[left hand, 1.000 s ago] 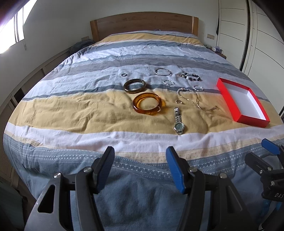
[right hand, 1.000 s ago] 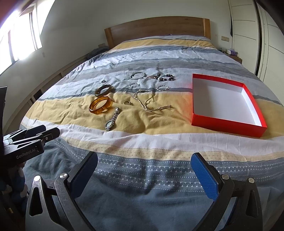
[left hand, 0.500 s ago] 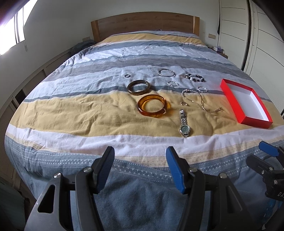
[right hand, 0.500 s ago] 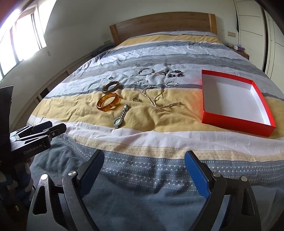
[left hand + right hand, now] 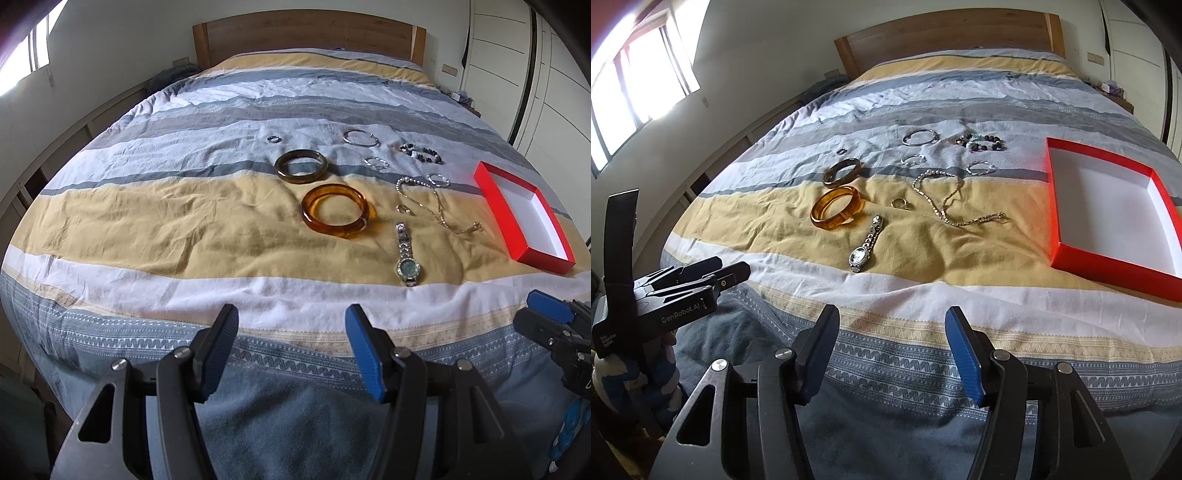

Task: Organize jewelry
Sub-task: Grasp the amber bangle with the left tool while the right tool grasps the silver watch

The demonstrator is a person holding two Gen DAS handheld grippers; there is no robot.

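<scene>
Both tongs are edging closer to the jewelry than a second ago. The right gripper [image 5: 890,350] is narrowing its jaws around nothing; the left gripper [image 5: 291,347] is hanging half-open, empty. Ahead are lying a glossy amber resin bangle [image 5: 334,211], a metal-link wristwatch [image 5: 406,254], and rightward a shallow red cardboard box [image 5: 1108,218], unfilled.

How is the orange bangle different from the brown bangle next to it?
The orange bangle is see-through and glossy amber; the brown bangle is dark and murky. The orange bangle lies on the yellow stripe, nearer the camera; the brown bangle lies farther back. Both are chunky rings lying flat.
</scene>
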